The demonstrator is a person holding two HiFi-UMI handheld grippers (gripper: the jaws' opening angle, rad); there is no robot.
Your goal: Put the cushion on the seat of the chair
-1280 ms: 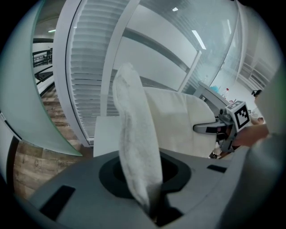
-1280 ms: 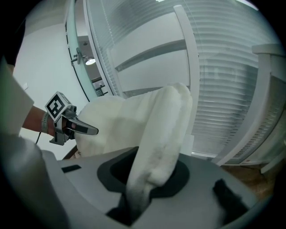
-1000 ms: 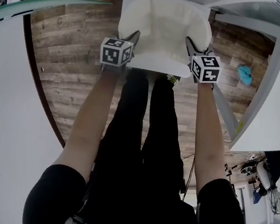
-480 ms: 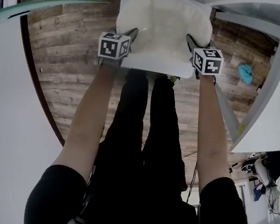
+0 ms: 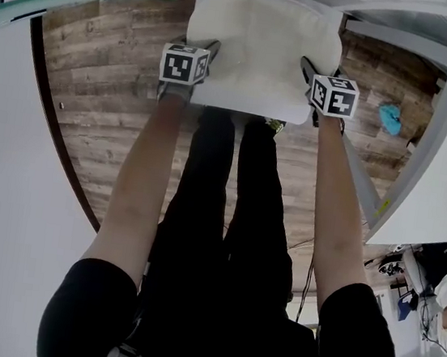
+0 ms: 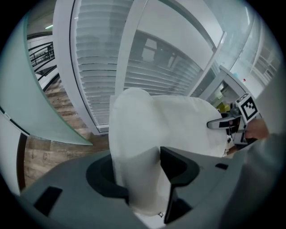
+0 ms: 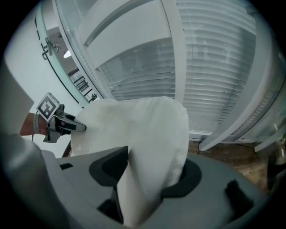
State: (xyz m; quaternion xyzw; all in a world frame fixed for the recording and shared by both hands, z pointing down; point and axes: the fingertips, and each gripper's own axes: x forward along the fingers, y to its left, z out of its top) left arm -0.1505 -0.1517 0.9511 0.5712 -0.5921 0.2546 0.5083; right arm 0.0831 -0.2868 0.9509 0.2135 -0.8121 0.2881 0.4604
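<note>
The cushion (image 5: pixel 261 44) is down on the chair seat (image 5: pixel 253 108) now, white on white. It is spread across the seat from the left edge to the right edge. A bare strip of seat is left showing along the front edge, so it is seen to sit a little back from that edge.

The left gripper (image 6: pixel 140 174) is placed at the cushion's left edge, and its jaws are opening. The gap between them is filled by a fold of the cushion, and both pads are touched by the fabric, which looks pinched there. The right gripper (image 7: pixel 149 174) is placed at the right edge. Its jaws are opening as well, with the cushion's edge gathered narrow between them and pressed on both sides.

In both gripper views the held sides are seen curling upward, so the cushion is not yet lying fully flat at its two edges.

The placing itself is judged to be nearly done, with the cushion carried by the seat and squared to it. What is left, by this reading, is for the release to be finished at both edges, the grippers to be drawn clear, and the raised sides to be allowed to settle. No correction of position looks needed.
</note>
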